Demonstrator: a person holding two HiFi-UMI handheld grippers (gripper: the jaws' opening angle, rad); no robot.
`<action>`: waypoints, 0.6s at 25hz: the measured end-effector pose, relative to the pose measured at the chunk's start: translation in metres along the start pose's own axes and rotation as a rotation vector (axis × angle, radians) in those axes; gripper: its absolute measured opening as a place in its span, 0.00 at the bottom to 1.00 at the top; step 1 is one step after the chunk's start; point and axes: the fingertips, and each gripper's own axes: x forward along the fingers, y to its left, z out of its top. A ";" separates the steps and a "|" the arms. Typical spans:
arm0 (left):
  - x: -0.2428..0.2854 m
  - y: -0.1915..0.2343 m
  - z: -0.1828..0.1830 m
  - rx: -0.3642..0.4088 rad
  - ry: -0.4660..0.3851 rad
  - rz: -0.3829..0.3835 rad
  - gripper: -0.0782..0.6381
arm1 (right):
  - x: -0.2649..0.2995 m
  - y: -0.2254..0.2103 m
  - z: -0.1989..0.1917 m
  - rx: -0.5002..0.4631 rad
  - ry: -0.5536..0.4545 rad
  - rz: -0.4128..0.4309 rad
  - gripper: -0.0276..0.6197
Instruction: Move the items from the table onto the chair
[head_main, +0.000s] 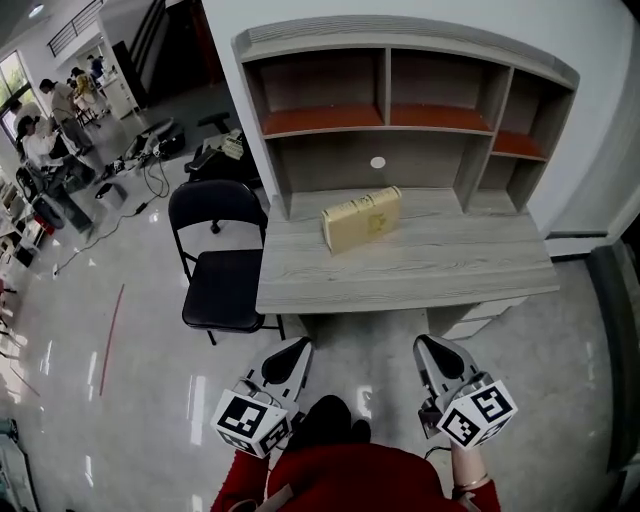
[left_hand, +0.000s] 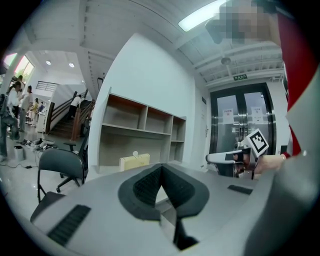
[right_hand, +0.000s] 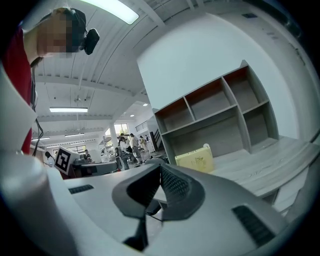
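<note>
on the bench (head_main: 420, 268), near its middle and toward twelve o'clock from the person, a pale yellow box (head_main: 361, 220) stood on its long edge, well apart from both claws. the black folding chair (head_main: 222, 282) stood off the bench's left end, at about ten o'clock, its seat bare. the left claw (head_main: 293, 356) hung low at seven o'clock, jaws pressed together on nothing; the right claw (head_main: 432, 352), at five o'clock, was closed and empty too. by my reading the task had not started, with only the approach in hand. the next move would call for parting one claw's jaws, reaching forward, and closing across the box's narrow thickness.
</note>
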 end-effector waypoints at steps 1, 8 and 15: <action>0.004 0.005 0.000 0.000 0.005 0.003 0.12 | 0.004 -0.004 0.001 0.010 0.001 -0.009 0.06; 0.067 0.062 -0.001 -0.012 0.032 -0.013 0.12 | 0.061 -0.046 0.004 0.045 0.020 -0.058 0.06; 0.159 0.115 0.025 0.036 0.064 -0.162 0.12 | 0.152 -0.094 0.038 0.047 0.022 -0.134 0.06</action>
